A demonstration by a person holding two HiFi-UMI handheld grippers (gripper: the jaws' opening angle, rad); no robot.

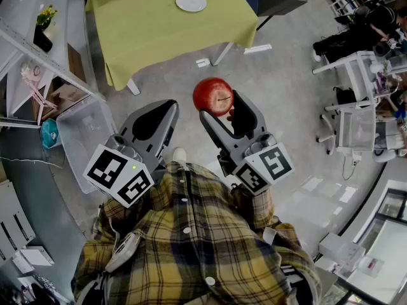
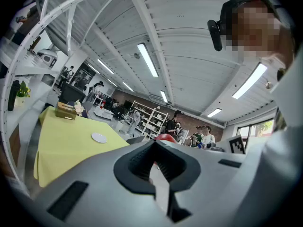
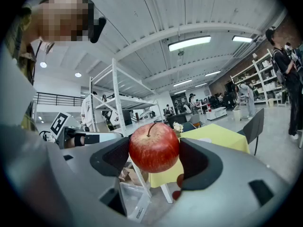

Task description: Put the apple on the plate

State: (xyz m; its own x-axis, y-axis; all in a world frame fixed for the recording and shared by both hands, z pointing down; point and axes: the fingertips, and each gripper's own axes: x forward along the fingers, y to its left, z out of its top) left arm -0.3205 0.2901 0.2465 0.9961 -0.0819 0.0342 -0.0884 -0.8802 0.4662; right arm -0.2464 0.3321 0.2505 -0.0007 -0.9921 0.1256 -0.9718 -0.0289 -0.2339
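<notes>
Short of the desk (image 1: 159,37): right tongs (image 1: 219,104) grip apple (image 1: 213,96), left tongs (image 1: 169,107) closed. Next: carry to plate (image 1: 191,2) by far edge.

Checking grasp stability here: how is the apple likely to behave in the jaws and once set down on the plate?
The apple looks round and glossy, so it may slip or turn in the right gripper, which holds only its sides. It seems firm, so it is unlikely to deform. On the flat plate it could roll.
</notes>
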